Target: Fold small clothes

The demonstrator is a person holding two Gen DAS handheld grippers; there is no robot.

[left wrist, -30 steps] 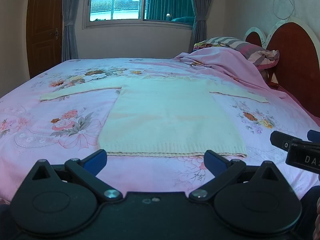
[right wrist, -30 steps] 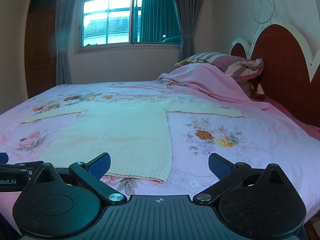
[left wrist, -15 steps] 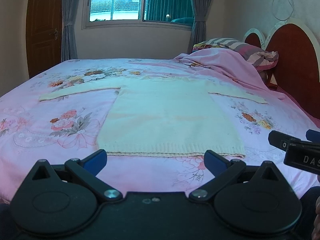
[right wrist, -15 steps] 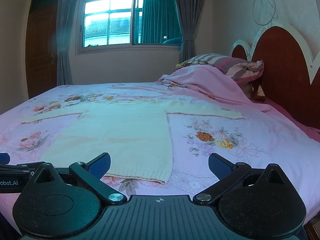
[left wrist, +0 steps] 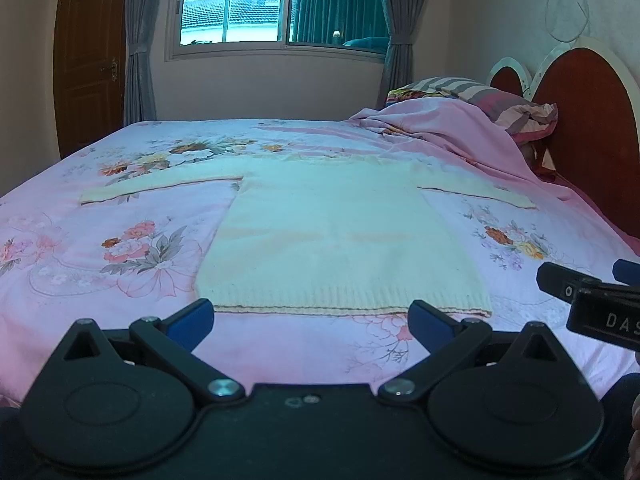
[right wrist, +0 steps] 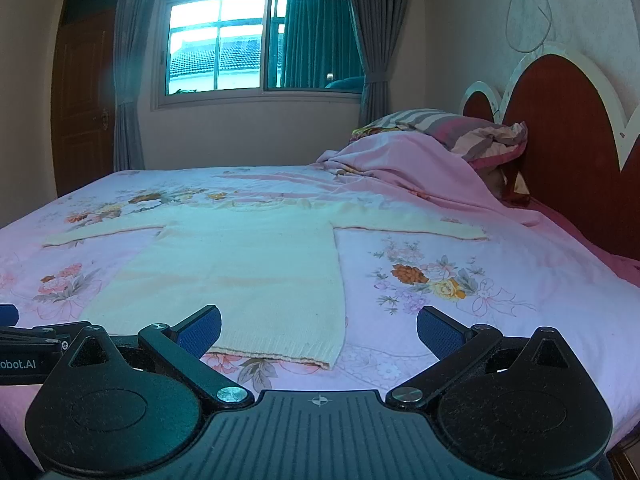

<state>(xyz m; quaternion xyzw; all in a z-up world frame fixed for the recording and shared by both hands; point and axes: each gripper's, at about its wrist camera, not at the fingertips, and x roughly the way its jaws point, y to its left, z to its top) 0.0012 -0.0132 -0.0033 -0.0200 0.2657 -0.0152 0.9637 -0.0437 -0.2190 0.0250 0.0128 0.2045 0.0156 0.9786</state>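
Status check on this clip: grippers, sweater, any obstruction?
Left gripper open, empty, short of the hem. Right gripper open, empty, near the hem's right corner. Cream sweater flat on the bed, sleeves spread, unfolded. Nothing lying on it.

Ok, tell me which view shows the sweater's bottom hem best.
The left wrist view: the cream sweater lies centred, its whole ribbed hem visible between the open left claw fingers. The right wrist view shows the sweater off to the left, its hem partly hidden behind the right claw.
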